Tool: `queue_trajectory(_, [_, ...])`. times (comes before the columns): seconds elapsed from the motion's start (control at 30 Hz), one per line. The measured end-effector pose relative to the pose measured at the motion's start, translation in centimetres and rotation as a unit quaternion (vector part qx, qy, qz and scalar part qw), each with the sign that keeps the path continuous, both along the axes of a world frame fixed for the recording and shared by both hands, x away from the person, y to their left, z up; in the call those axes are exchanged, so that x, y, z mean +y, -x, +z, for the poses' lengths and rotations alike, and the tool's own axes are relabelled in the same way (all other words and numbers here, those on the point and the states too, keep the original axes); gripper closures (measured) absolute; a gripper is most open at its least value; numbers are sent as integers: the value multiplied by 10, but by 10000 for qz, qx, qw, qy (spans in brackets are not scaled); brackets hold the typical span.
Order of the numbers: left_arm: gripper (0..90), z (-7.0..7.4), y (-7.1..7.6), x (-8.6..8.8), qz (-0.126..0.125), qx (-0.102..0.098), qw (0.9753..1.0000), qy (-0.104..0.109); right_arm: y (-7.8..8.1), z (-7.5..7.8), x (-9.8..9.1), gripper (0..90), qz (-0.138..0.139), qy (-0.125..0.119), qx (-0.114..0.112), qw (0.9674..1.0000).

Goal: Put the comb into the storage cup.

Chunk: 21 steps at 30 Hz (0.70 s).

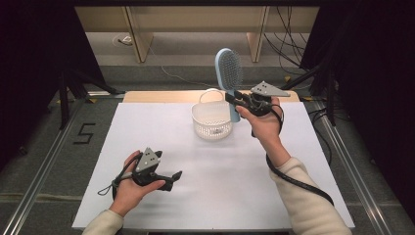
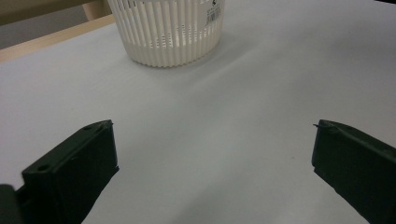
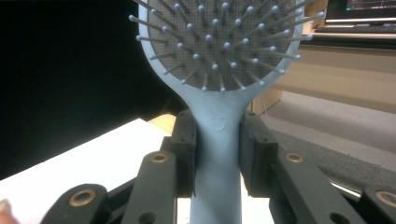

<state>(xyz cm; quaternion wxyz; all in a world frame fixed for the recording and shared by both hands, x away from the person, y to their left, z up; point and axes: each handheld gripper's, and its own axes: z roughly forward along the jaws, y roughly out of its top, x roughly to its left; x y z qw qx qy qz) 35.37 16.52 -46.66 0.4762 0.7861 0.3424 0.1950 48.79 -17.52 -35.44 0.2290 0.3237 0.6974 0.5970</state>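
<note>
A light blue hairbrush [image 1: 229, 71] stands upright above the table, bristle head up, just right of a white slatted basket [image 1: 211, 119]. My right gripper [image 1: 234, 101] is shut on its handle; in the right gripper view both jaws press the handle of the hairbrush [image 3: 217, 140] from either side. The handle's lower end hangs beside the basket's right rim. My left gripper [image 1: 175, 176] rests low over the front left of the white table [image 1: 161, 132], open, with nothing between its jaws. In the left gripper view the basket [image 2: 167, 30] stands ahead, apart from the left gripper [image 2: 212, 149].
A wooden strip [image 1: 156, 96] runs along the table's far edge. Cables [image 1: 288, 39] and stand legs [image 1: 73, 88] lie on the floor beyond and to both sides. Metal rails [image 1: 46, 161] flank the table.
</note>
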Motion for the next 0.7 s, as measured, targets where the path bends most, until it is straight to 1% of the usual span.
queue_trajectory(0.7, [0, 0, 0, 0, -3, 7, 10000, 15, -4, 6, 8, 705, 31, 20, -37, 10000])
